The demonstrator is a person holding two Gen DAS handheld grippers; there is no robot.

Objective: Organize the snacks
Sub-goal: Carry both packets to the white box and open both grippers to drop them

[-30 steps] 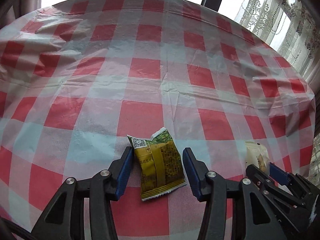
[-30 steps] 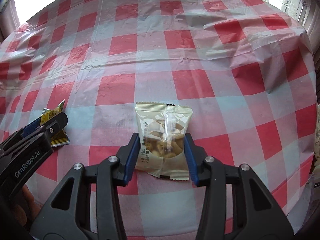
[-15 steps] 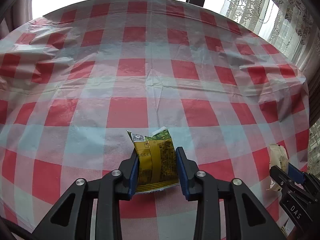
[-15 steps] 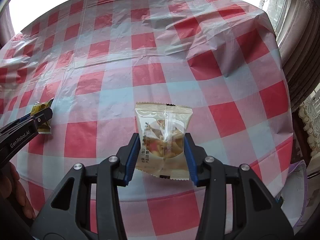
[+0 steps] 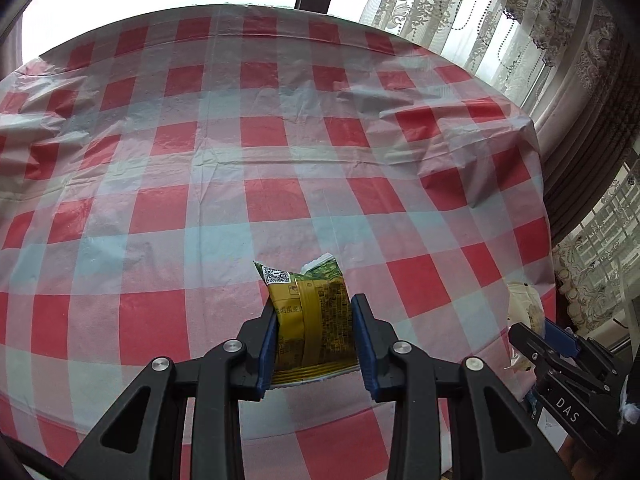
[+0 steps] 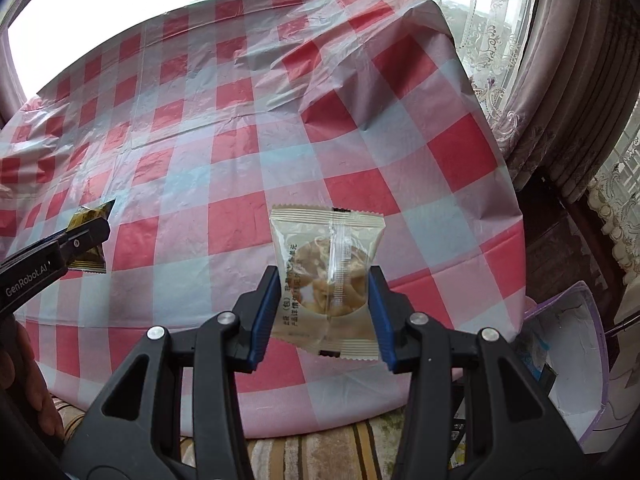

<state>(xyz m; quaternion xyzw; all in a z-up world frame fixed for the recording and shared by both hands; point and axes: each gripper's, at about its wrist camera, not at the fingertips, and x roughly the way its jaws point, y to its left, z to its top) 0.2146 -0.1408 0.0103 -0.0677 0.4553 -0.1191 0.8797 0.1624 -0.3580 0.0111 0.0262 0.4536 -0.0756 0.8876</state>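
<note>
The left tool (image 5: 316, 344) clamps a yellow-green snack packet (image 5: 310, 320), lifted above the checked cloth (image 5: 280, 152) on the desk. The right tool (image 6: 322, 310) grips a pale snack packet (image 6: 326, 276) near the desk's right edge, with a white bin (image 6: 576, 344) below.

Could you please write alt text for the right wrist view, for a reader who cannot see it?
The right gripper holds a pale snack packet between its blue fingers, lifted above a red-and-white checked tablecloth. At the left edge, the left gripper holds a yellow packet; curtains hang on the right.
</note>
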